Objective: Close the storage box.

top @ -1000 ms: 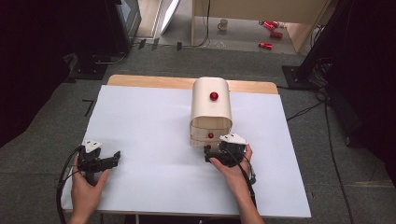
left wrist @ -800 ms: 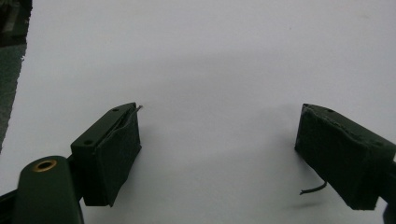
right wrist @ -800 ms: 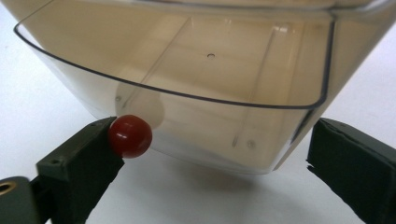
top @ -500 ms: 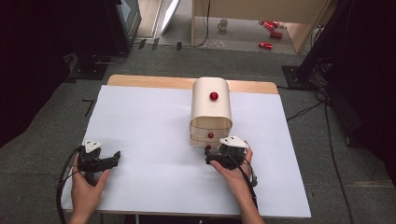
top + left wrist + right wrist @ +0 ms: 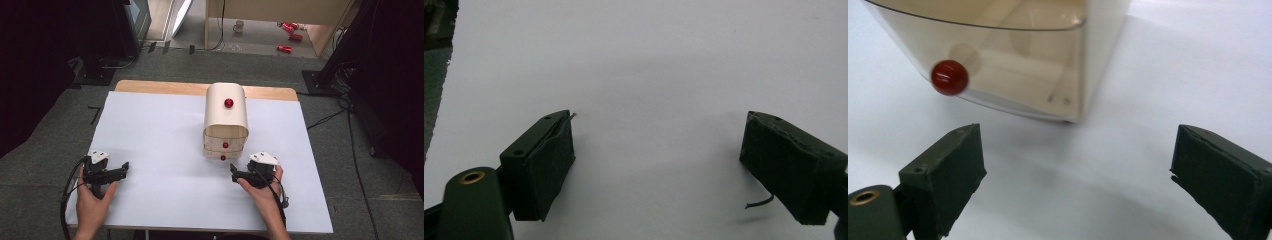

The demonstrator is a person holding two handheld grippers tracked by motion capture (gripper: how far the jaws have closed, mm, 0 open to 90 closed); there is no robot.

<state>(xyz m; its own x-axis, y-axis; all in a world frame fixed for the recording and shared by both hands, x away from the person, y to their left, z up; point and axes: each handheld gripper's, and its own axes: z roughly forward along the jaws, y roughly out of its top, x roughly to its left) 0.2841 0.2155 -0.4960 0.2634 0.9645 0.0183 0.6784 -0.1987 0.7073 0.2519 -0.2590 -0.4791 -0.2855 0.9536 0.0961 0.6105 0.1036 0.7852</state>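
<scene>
A cream, round-topped drawer box (image 5: 225,117) stands in the middle of the white table (image 5: 160,135), with a red knob (image 5: 228,103) on top and two red drawer knobs (image 5: 225,145) on its front. My right gripper (image 5: 234,172) rests open on the table just in front of the box, slightly to its right. In the right gripper view the lowest drawer (image 5: 1013,60) with its red knob (image 5: 949,77) sits close ahead, left of the gap between the jaws (image 5: 1075,172). My left gripper (image 5: 122,167) lies open near the front left, with bare table between its jaws (image 5: 659,167).
The table's wooden back edge (image 5: 165,87) shows behind the white cover. Dark floor surrounds the table, with cables (image 5: 330,117) at the right and red cans (image 5: 286,48) and a mug (image 5: 239,26) far behind. White surface stretches between the grippers.
My right gripper has drawn back a little toward the front edge, away from the drawer box. The left gripper has stayed put.
</scene>
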